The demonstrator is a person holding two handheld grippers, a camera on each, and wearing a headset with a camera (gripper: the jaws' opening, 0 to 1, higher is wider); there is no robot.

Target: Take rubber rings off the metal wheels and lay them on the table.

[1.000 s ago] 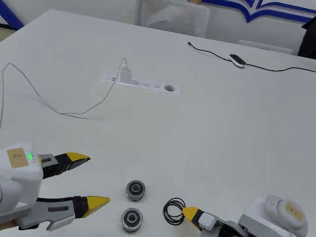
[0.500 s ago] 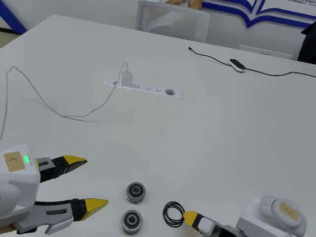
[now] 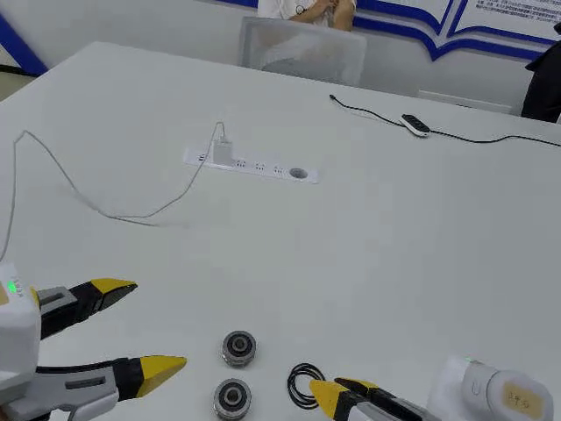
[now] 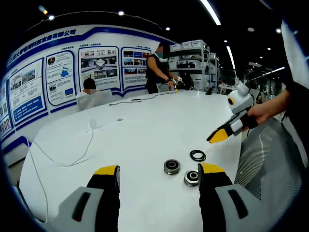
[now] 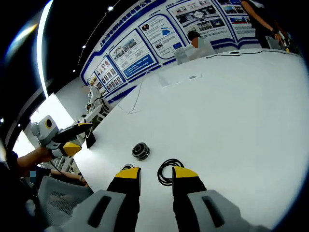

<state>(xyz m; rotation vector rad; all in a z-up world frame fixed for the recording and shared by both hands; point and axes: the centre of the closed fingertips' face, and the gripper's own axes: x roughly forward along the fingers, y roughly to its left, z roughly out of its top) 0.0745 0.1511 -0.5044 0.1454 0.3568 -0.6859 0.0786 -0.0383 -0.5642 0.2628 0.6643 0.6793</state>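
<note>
Our left hand-held gripper (image 3: 156, 323) gapes empty beside the metal wheels (image 3: 238, 347) on the counter (image 3: 394, 246), likely heavy and slick, best clamped across the rim, while loose rubber rings (image 3: 305, 384), light and stretchy, lie just before our slightly parted, empty right hand-held gripper (image 3: 340, 388)

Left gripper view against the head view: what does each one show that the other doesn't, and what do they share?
Extra in the left gripper view: storage shelves, ceiling lights, a mesh chair back and the hand holding the right gripper. Extra in the head view: the green light on the white body of the left gripper. Shared: the white table, two metal wheels, the black rubber rings lying beside them and both grippers' yellow jaw tips.
</note>
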